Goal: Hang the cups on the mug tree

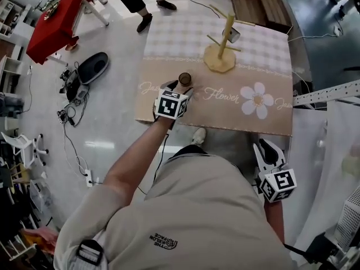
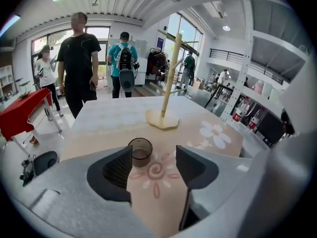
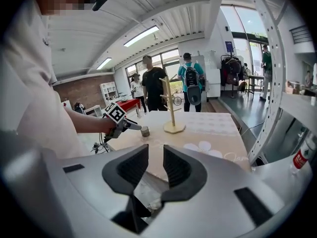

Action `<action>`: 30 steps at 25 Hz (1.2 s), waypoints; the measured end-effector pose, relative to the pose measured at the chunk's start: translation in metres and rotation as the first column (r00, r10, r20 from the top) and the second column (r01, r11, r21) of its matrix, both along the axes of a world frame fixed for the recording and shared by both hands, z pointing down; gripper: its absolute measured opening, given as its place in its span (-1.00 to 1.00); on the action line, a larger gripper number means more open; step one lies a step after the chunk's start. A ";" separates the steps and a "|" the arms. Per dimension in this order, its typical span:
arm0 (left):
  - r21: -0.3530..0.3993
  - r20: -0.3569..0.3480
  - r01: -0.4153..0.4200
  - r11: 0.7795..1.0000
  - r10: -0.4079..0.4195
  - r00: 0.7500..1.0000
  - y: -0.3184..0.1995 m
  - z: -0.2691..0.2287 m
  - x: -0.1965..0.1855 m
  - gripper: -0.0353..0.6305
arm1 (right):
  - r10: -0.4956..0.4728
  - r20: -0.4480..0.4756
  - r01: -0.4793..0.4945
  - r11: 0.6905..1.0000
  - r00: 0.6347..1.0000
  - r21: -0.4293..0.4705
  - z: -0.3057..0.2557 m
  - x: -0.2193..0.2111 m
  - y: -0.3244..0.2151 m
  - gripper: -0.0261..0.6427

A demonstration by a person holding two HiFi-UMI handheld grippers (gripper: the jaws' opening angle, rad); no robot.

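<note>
A small dark cup (image 1: 185,79) stands upright on the beige flower tablecloth (image 1: 225,111) near the table's front left. My left gripper (image 1: 180,89) is right behind it and open. In the left gripper view the cup (image 2: 140,151) sits just past the left jaw tip, outside the gap of the left gripper (image 2: 154,162). The wooden mug tree (image 1: 222,46) stands farther back, with one pale cup (image 1: 231,35) hanging on a peg. My right gripper (image 1: 263,148) is held low off the table's near right edge. The right gripper (image 3: 156,165) has a narrow gap and nothing between its jaws.
A red table (image 1: 56,21) stands on the floor at far left, with cables and a black object (image 1: 93,66) beside it. People stand beyond the table's far edge (image 1: 143,4). A white metal frame (image 1: 326,94) runs along the right side.
</note>
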State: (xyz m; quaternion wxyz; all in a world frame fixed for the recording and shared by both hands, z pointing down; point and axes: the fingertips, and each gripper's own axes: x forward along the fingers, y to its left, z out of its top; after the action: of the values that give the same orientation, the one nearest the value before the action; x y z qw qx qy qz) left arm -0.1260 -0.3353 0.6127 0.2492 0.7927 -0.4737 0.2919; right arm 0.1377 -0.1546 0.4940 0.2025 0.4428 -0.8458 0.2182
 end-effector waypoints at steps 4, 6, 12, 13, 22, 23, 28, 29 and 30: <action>-0.028 0.051 0.003 1.000 -0.002 0.999 -0.030 0.031 -0.006 -0.03 | 0.066 -0.002 -0.066 0.998 0.998 -0.012 0.002 0.005 -0.010 -0.61; -0.043 0.084 -0.013 0.999 0.016 0.996 -0.039 0.048 -0.005 0.00 | 0.088 -0.008 -0.089 0.996 0.996 -0.014 0.004 0.008 -0.013 -0.61; -0.111 0.131 -0.021 0.994 0.035 0.991 -0.048 0.081 -0.010 0.00 | 0.121 -0.019 -0.121 0.993 0.993 -0.014 0.003 0.013 -0.025 -0.62; -0.110 0.135 -0.030 0.993 0.045 0.990 -0.049 0.081 -0.009 -0.03 | 0.123 -0.021 -0.124 0.992 0.992 -0.014 0.003 0.013 -0.028 -0.62; 0.036 0.123 -0.048 0.998 0.043 0.991 -0.068 0.028 -0.016 -0.09 | 0.103 -0.018 -0.103 0.995 0.995 -0.010 -0.001 0.005 -0.044 -0.62; 0.071 0.121 -0.054 0.996 0.045 0.992 -0.075 0.014 -0.016 -0.09 | 0.100 -0.017 -0.100 0.995 0.995 -0.008 -0.001 0.004 -0.046 -0.62; 0.226 0.102 -0.084 0.970 0.062 0.993 -0.105 -0.061 -0.009 -0.09 | 0.083 -0.003 -0.083 0.997 0.997 -0.002 0.002 -0.005 -0.053 -0.62; 0.258 0.103 -0.095 0.961 0.071 0.992 -0.109 -0.077 -0.006 -0.09 | 0.081 -0.001 -0.081 0.997 0.997 0.000 0.002 -0.007 -0.054 -0.62; 0.288 0.106 -0.109 0.951 0.081 0.991 -0.114 -0.092 -0.002 -0.09 | 0.080 0.001 -0.080 0.997 0.997 0.001 0.002 -0.008 -0.056 -0.62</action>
State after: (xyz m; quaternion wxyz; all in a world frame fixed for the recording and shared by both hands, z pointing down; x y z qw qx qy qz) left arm -0.1283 -0.4491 0.5208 0.0924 0.8283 -0.4840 0.2666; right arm 0.1298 -0.2101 0.4956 0.1926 0.4764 -0.8276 0.2258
